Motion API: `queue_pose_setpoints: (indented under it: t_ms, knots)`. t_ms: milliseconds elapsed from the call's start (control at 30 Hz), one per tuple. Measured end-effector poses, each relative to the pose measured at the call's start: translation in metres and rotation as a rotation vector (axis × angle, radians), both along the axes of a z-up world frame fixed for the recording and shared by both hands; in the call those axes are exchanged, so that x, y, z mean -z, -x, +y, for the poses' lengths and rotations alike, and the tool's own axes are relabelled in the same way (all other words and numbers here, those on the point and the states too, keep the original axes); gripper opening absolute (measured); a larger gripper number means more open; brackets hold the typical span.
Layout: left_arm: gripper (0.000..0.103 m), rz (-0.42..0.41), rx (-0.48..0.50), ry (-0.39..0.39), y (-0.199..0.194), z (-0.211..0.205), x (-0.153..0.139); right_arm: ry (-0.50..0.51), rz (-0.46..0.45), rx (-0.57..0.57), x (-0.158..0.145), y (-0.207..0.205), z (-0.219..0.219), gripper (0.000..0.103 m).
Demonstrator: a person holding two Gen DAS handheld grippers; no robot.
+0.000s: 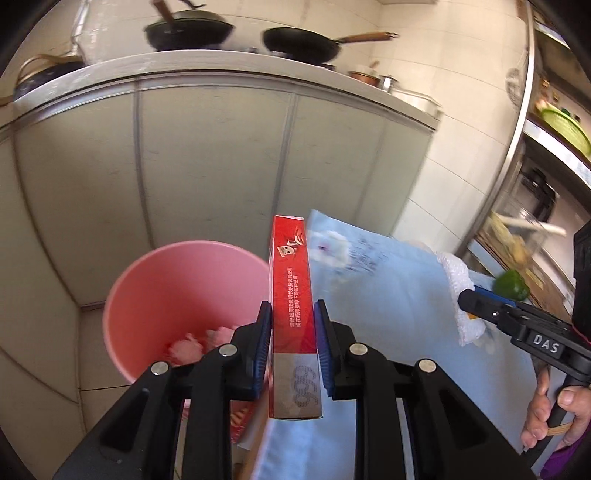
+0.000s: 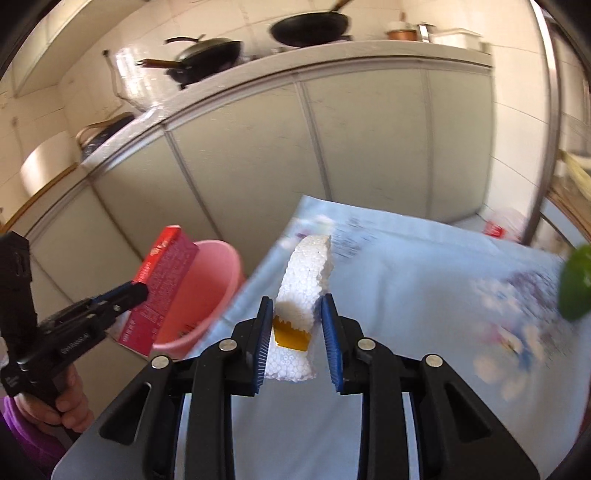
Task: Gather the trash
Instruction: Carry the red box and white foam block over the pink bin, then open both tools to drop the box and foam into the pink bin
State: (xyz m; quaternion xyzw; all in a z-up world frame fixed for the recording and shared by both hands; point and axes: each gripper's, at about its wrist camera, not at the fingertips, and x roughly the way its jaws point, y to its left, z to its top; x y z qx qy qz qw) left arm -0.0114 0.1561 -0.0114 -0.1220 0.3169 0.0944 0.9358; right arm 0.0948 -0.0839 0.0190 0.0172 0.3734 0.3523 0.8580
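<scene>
My left gripper (image 1: 293, 314) is shut on a red carton box (image 1: 293, 295) and holds it upright beside the rim of a pink bin (image 1: 177, 295) on the floor; crumpled trash lies in the bin. The box (image 2: 162, 284) and bin (image 2: 207, 291) also show in the right wrist view at left. My right gripper (image 2: 297, 314) is shut on a white foam piece (image 2: 304, 280) with a yellow tape patch, held above the light blue tablecloth (image 2: 406, 295). The right gripper (image 1: 476, 301) with the foam piece (image 1: 456, 275) shows at right in the left wrist view.
A green pepper (image 2: 574, 284) lies at the cloth's right edge, also in the left wrist view (image 1: 511, 284). Grey kitchen cabinets (image 1: 221, 166) stand behind, with black woks (image 1: 188, 29) on the counter. A metal shelf rack (image 1: 517, 147) stands at right.
</scene>
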Motion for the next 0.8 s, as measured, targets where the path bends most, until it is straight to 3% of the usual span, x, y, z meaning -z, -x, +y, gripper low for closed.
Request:
queue_pose_setpoints:
  t_ms: [333, 800]
  knots:
    - [0.023, 0.063, -0.159, -0.008, 0.000, 0.056, 0.029, 0.008, 0.000, -0.222, 0.003, -0.005, 0.115, 0.028]
    - [0.023, 0.139, -0.215, 0.002, -0.017, 0.074, 0.060, 0.040, 0.061, -0.263, 0.040, -0.009, 0.166, 0.028]
